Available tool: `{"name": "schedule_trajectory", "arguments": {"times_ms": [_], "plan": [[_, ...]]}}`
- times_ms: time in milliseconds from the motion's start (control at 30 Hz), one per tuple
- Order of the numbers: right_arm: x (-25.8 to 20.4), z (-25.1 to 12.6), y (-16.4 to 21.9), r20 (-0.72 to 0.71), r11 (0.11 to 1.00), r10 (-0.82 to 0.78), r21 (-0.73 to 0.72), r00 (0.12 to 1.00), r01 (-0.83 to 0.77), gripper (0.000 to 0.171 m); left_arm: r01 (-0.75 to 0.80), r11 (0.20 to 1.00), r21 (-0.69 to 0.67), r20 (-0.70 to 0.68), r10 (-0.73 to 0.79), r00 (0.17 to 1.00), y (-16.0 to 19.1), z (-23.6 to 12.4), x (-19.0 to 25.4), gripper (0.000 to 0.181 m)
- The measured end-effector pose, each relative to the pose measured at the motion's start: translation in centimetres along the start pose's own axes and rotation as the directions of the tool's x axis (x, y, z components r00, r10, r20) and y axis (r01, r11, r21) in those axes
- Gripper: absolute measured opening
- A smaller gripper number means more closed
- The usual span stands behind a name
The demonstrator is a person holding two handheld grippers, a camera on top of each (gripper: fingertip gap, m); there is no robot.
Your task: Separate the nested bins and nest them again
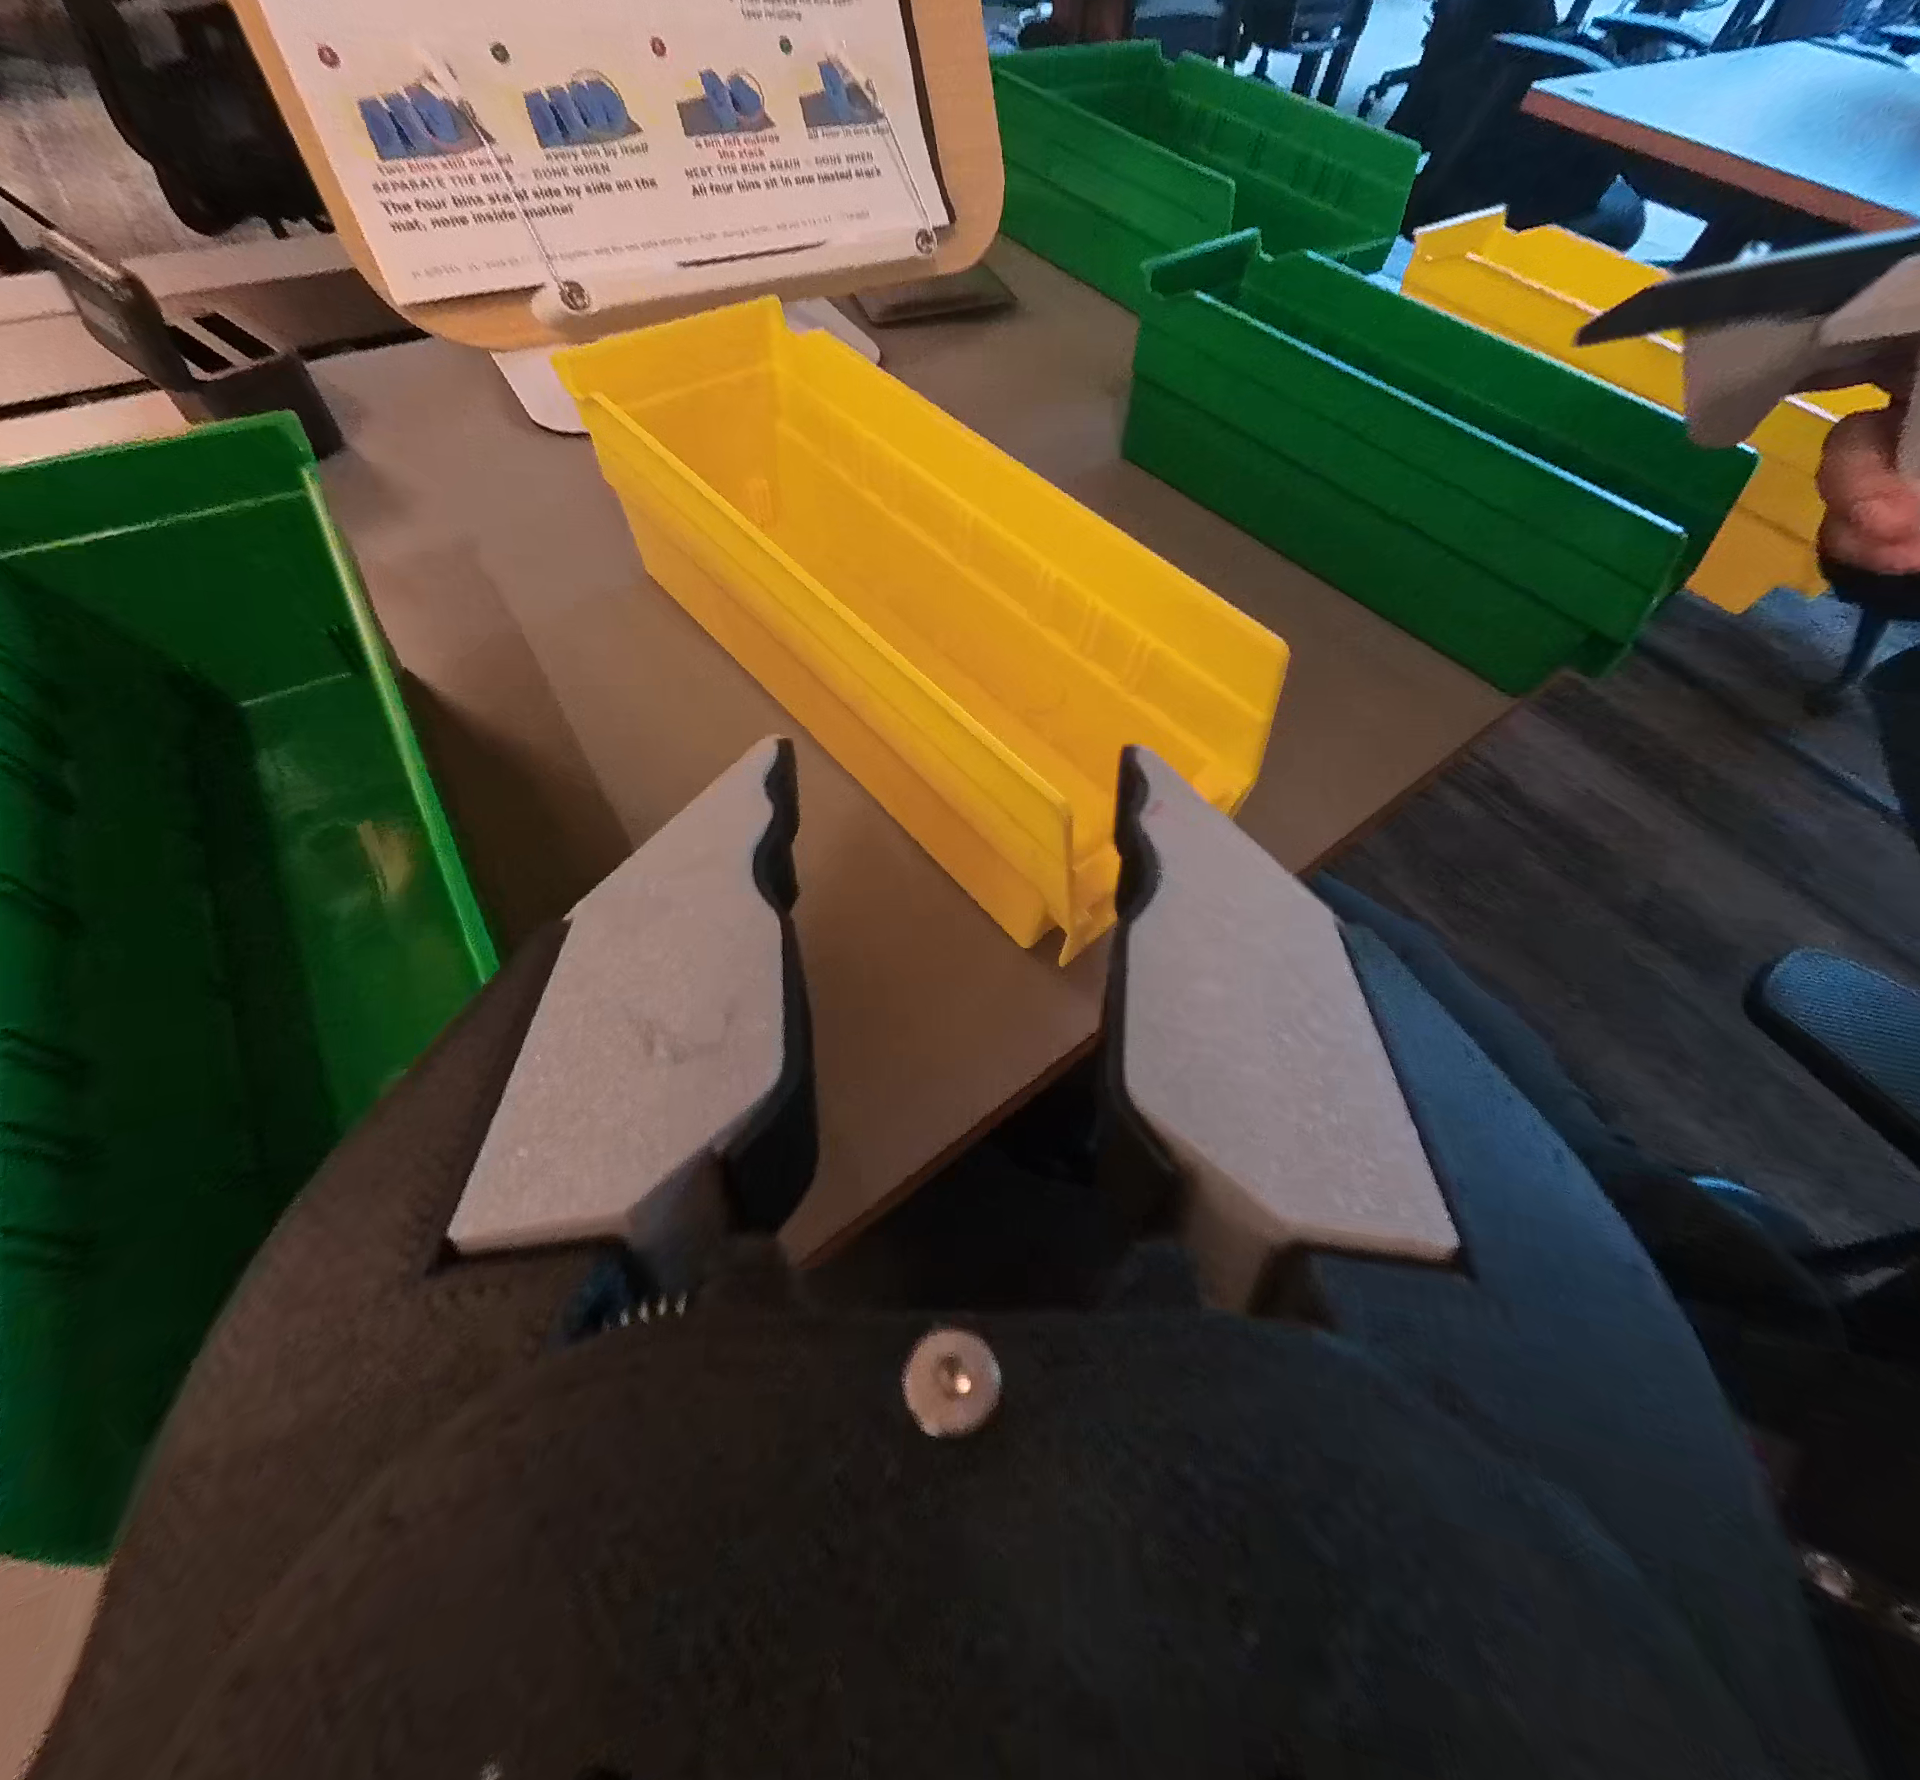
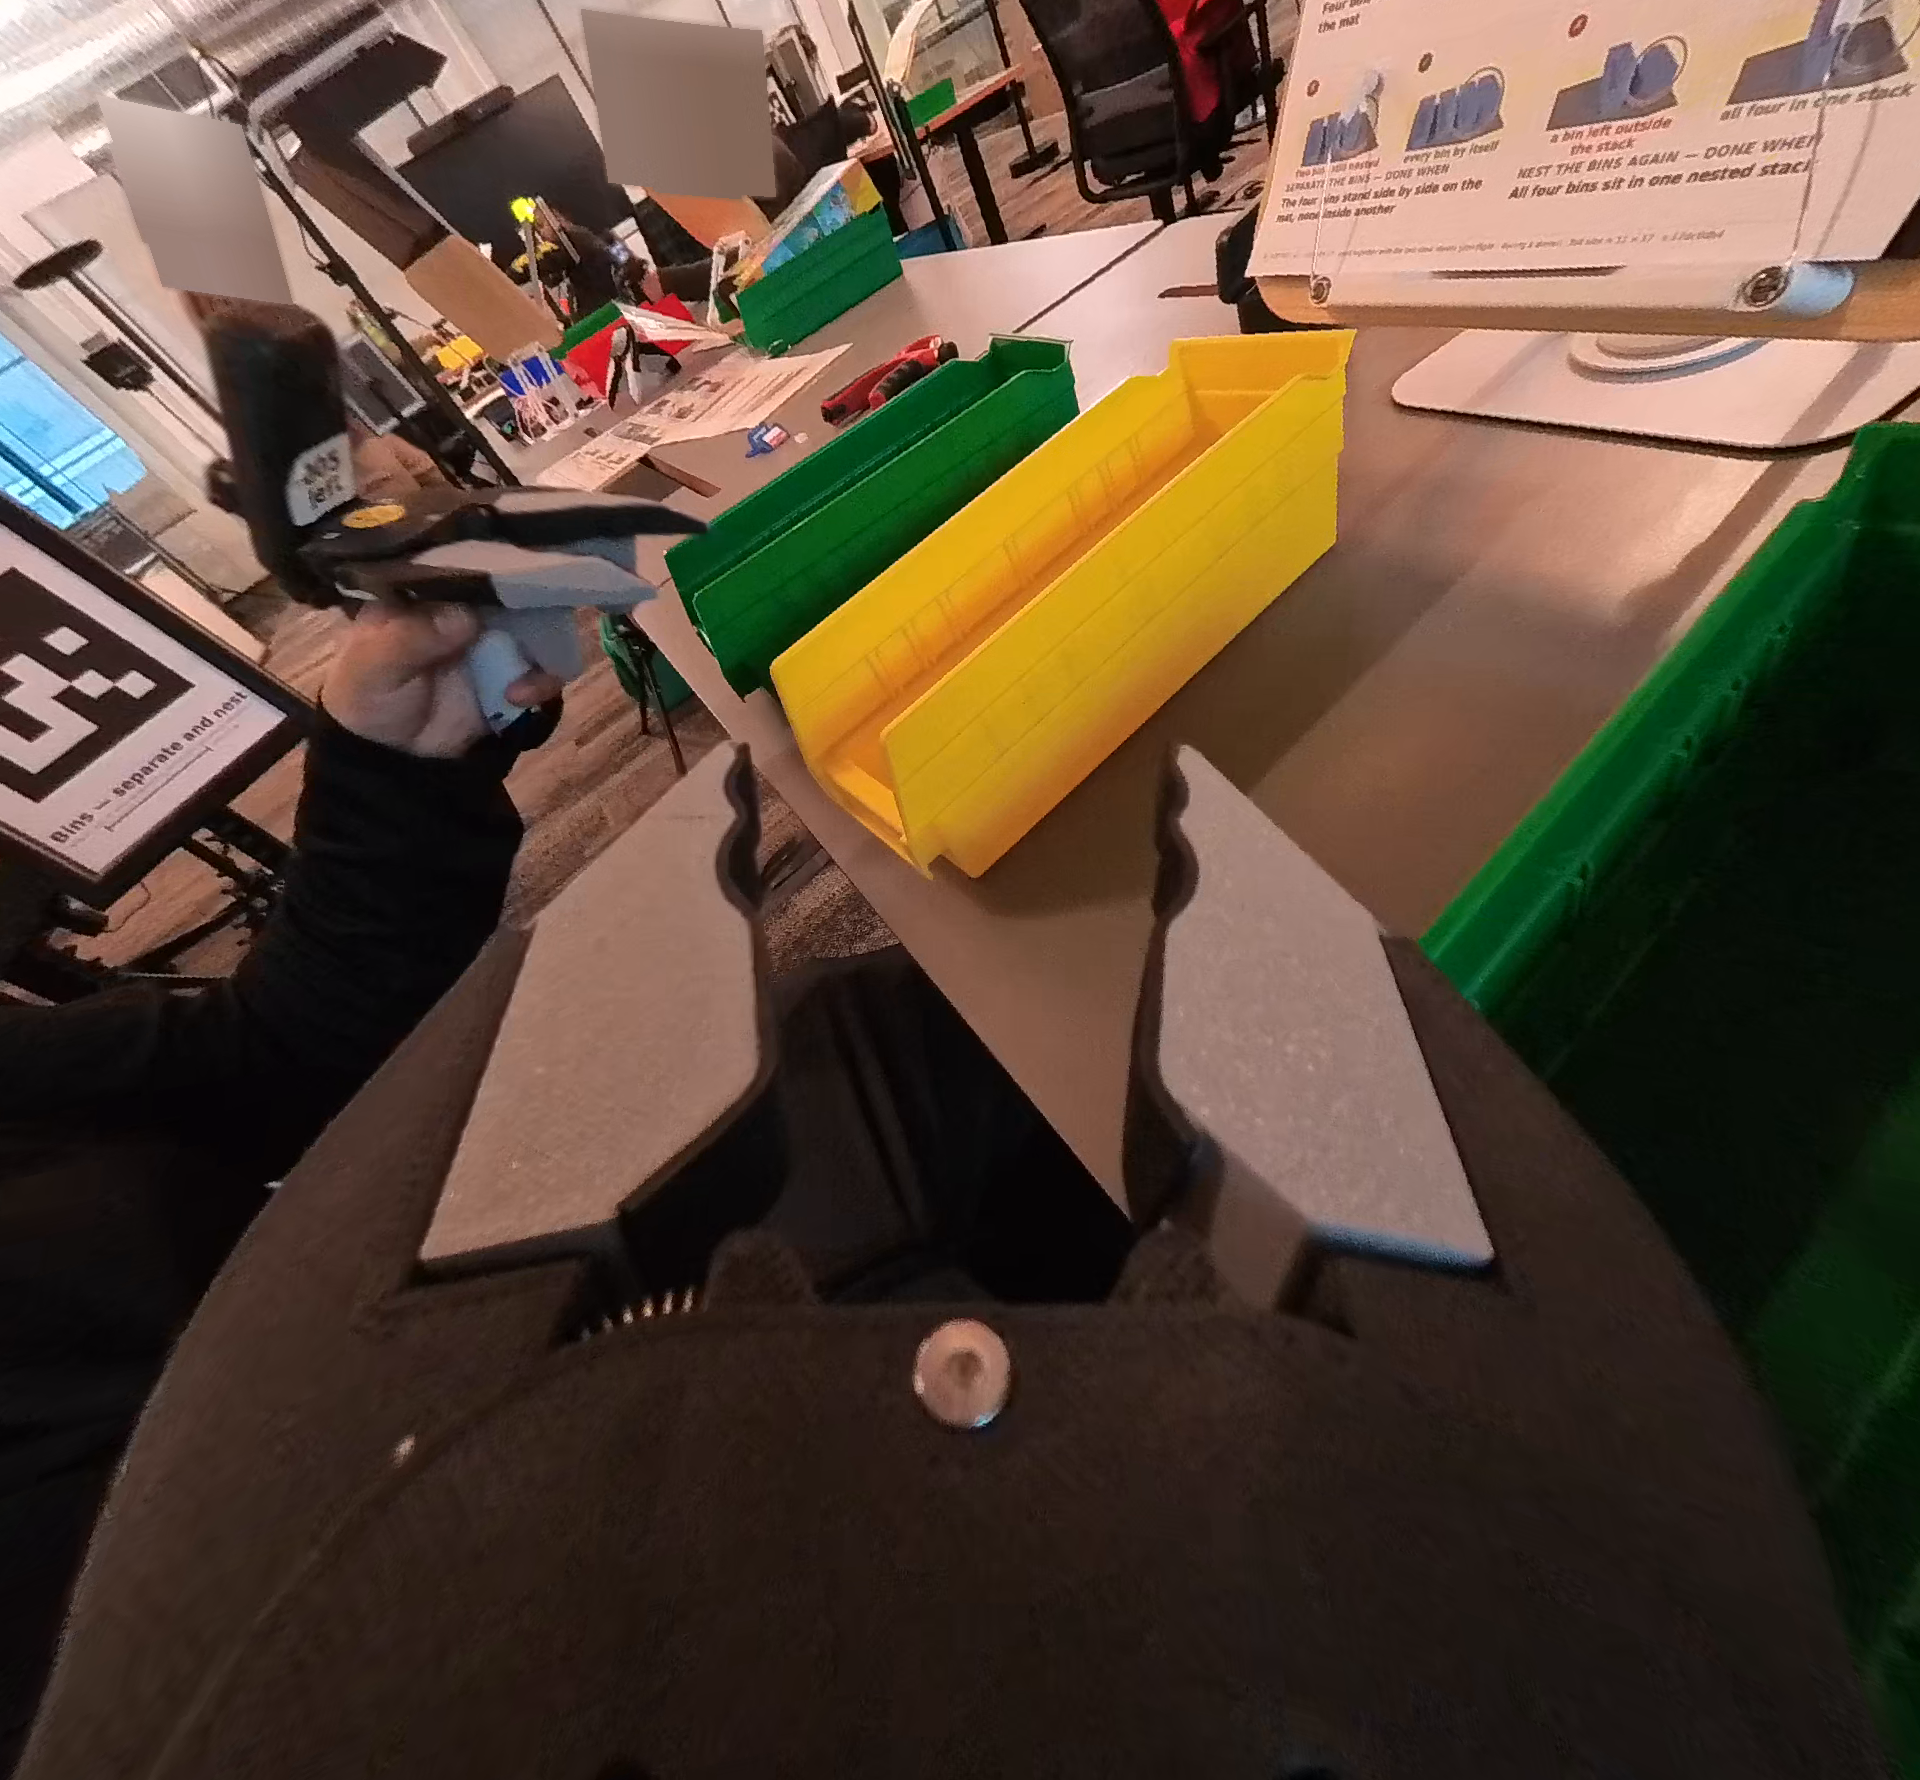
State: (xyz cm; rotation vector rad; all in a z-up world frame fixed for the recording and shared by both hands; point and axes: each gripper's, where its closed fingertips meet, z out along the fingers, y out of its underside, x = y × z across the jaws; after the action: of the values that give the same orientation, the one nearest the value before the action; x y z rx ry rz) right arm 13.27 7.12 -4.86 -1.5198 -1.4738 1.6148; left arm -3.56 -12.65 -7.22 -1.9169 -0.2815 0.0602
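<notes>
A yellow bin point(image 1: 914, 587) point(image 2: 1070, 577) lies alone on the grey table, straight ahead of my left gripper point(image 1: 956, 774), which is open and empty just short of the bin's near end. A green bin point(image 1: 208, 795) point(image 2: 883, 483) stands close on its left. Another green bin point(image 1: 1403, 483) point(image 2: 1714, 899) lies to its right, with a second yellow bin point(image 1: 1538, 296) beyond it. My right gripper point(image 2: 956, 774) is open and empty, held above the table edge; it shows in the left wrist view point(image 1: 1766, 307) over the far yellow bin. The left gripper also shows in the right wrist view point(image 2: 670, 554).
An instruction sheet on a stand point(image 1: 623, 68) point(image 2: 1610, 68) is behind the bins. Another green bin point(image 1: 1195, 141) sits at the back. The table edge point(image 1: 1403, 795) runs near the bins' ends. Office chairs and other tables stand beyond. A marker sign point(image 2: 94, 681) is at the left.
</notes>
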Motion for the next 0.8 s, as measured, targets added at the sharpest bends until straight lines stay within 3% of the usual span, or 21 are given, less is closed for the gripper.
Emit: {"name": "schedule_trajectory", "arguments": {"times_ms": [333, 567, 800], "plan": [[0.1, 0.4, 0.3, -0.008, 1.0, 0.005, -0.015, 1.0, -0.005, 0.074, 0.01, 1.0, 0.006, -0.005, -0.01, 1.0, -0.1, -0.4, -0.2, 0.06], [1.5, 0.4, 1.2, -0.104, 0.997, -0.042, -0.069, 0.994, 0.035, 0.072, -0.027, 0.999, -0.02, -0.019, 0.027, 0.999, 0.4, 0.3, 0.6, 0.056], [0.3, -0.1, -0.6, -0.018, 0.999, 0.001, 0.04, 1.0, 0.0, 0.093, -0.035, 0.999, -0.025, -0.018, 0.034, 0.999, 0.5, 0.3, 0.7, 0.056]]}}
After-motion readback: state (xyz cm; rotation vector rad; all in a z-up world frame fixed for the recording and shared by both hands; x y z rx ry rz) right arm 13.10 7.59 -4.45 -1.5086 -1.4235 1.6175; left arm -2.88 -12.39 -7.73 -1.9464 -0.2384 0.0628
